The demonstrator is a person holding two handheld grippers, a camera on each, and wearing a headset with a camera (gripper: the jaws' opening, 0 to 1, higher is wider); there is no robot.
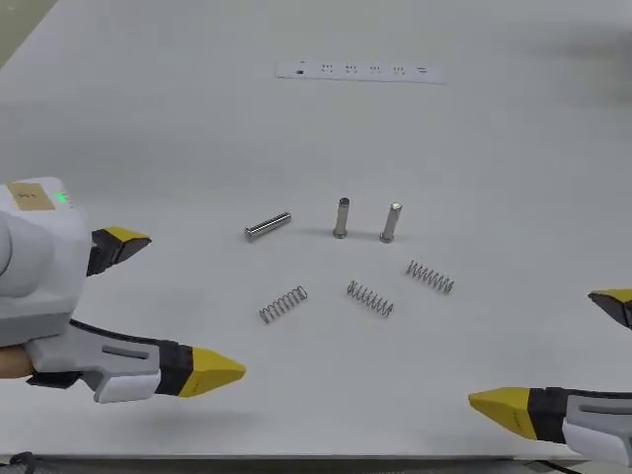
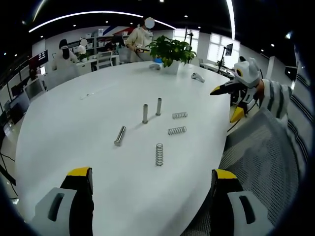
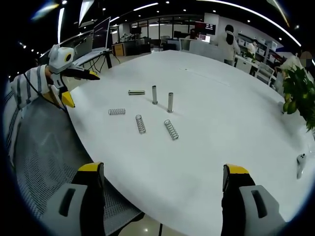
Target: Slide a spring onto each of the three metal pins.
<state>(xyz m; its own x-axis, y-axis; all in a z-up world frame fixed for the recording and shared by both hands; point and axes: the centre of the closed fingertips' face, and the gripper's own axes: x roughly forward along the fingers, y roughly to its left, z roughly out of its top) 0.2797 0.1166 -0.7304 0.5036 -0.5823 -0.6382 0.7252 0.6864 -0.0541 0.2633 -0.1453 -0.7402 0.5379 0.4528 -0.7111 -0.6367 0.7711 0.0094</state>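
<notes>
Three metal pins sit in a row mid-way across a white worktop. The left pin lies flat, its long axis running roughly left to right. The middle pin and right pin stand upright. Nearer, the left spring, middle spring and right spring lie flat, each slanted. The left gripper and right gripper hover at the near edge, fingers wide apart and holding nothing.

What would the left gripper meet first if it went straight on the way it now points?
Probably the nearest spring, which lies on the table straight ahead of the open left gripper. The gripper's height is unclear, so it may pass above it.
</notes>
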